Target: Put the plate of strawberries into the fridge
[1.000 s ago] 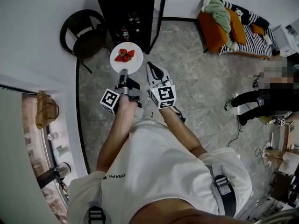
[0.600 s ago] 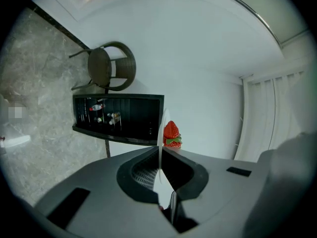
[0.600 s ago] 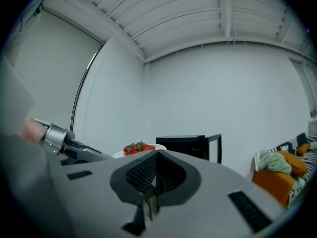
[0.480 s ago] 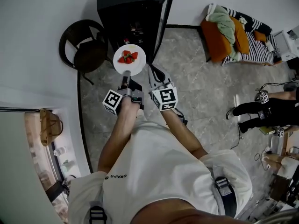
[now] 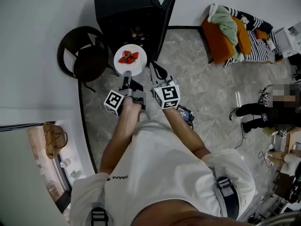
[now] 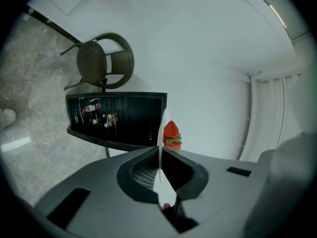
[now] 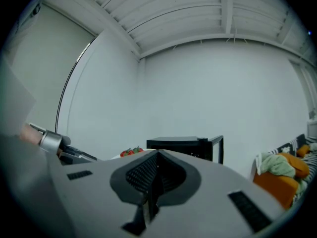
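Plate of strawberries hangs just before the open fridge, its rim clenched by the left gripper; the right gripper is closed on nothing. Any tilt in that one-sided grip could roll the strawberries off, or the plate could clip the door

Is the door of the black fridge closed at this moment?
No, the door of the fridge stands swung open, and bottles show on the shelves inside.

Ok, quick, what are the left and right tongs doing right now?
Left tongs: shut on the rim of the plate of strawberries.
Right tongs: shut, holding nothing.
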The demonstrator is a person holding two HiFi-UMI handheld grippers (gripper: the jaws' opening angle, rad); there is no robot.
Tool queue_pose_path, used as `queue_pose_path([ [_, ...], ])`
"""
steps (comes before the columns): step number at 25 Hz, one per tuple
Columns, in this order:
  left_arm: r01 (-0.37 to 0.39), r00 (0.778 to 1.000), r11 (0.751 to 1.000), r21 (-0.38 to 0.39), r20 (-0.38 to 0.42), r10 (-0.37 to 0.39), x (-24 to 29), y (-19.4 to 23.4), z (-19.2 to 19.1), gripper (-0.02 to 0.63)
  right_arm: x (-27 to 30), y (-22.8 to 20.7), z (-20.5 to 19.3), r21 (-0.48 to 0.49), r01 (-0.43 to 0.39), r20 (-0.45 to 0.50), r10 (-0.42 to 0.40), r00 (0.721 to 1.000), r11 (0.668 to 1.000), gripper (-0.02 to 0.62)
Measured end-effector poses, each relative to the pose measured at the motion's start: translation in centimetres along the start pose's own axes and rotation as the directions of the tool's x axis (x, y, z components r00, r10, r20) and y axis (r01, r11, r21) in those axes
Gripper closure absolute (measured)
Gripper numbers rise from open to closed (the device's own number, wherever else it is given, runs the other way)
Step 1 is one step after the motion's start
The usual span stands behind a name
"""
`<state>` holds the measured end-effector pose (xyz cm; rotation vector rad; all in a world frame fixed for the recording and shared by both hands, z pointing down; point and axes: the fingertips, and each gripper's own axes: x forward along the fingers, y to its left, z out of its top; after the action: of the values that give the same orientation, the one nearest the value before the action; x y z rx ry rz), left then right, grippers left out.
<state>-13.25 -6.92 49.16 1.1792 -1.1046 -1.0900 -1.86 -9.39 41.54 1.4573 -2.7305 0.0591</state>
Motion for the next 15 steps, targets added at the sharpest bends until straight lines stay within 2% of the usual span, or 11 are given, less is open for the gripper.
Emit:
queue_pose_path([
  [5,-0.018,1.0,1.0,-0.021,-0.003,0.018,2.0,0.7,-0.1,0.597,1.8,-1.2,-0.1,-0.004,0.0,-0.013,0.0,1.0,1.0,0.581],
  [15,-0.032,0.998,0.999,-0.028,0.052,0.033,6.6,1.0,-0.1,0.597,5.9,-5.2,0.0,-0.016,-0.044,-0.029,0.043,0.999,0.999,0.581],
])
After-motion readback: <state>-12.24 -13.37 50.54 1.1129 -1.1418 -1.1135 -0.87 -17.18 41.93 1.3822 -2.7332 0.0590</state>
